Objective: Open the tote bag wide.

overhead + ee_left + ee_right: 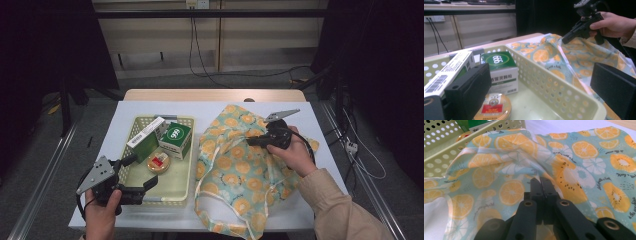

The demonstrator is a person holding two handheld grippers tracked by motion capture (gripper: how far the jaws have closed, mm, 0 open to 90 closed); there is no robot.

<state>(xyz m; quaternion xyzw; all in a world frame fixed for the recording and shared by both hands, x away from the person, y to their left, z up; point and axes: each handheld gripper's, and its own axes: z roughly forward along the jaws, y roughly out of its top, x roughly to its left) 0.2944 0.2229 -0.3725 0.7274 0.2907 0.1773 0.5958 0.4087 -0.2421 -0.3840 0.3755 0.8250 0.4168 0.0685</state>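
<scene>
A fabric bag (235, 170) printed with orange slices lies on the white table cover, right of a pale perforated basket (187, 165). My right gripper (250, 141) is shut on a fold of the bag near its top edge and holds that fold raised above the table. The right gripper view has the two jaws pressed together (541, 180) with the bag (584, 152) pinched between them. My left gripper (143, 170) stands open at the basket's near end. In its own view the jaws (539, 75) straddle the basket wall (549, 87), touching nothing.
Inside the basket are a green box (176, 137), a long white and green box (145, 136) and a round tin (158, 162). The bag's white handles trail toward the table's front edge. Dark stands and cables surround the table.
</scene>
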